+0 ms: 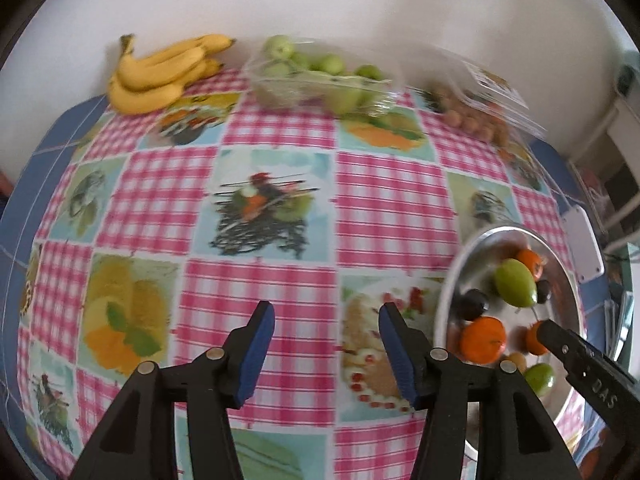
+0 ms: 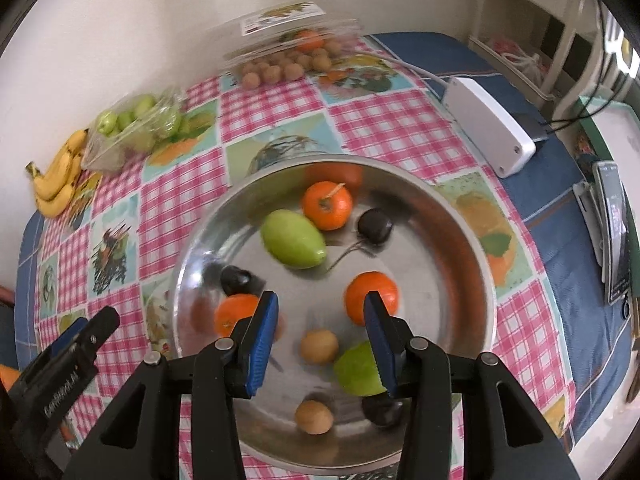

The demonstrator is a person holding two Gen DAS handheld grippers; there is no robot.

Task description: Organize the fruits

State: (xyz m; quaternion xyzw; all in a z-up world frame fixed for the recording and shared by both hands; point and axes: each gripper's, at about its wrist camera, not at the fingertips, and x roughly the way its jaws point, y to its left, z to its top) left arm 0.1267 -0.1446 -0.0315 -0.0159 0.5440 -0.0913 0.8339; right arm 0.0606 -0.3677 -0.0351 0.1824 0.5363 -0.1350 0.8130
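Note:
A steel bowl (image 2: 472, 240) holds oranges (image 2: 327, 205), green mangoes (image 2: 293, 238), dark plums (image 2: 374, 225) and small brown fruits (image 2: 319, 346). My right gripper (image 2: 322, 338) is open and empty, hovering over the bowl's near half. My left gripper (image 1: 326, 354) is open and empty above the checked tablecloth, left of the bowl (image 1: 448, 292). A banana bunch (image 1: 160, 74), a clear box of green fruit (image 1: 320, 80) and a clear box of small brown fruit (image 1: 476, 116) sit along the far wall.
A white power adapter (image 2: 490, 126) with a cable lies right of the bowl. A phone (image 2: 614, 236) lies at the table's right edge. A white wall backs the table; white furniture (image 2: 560, 40) stands far right.

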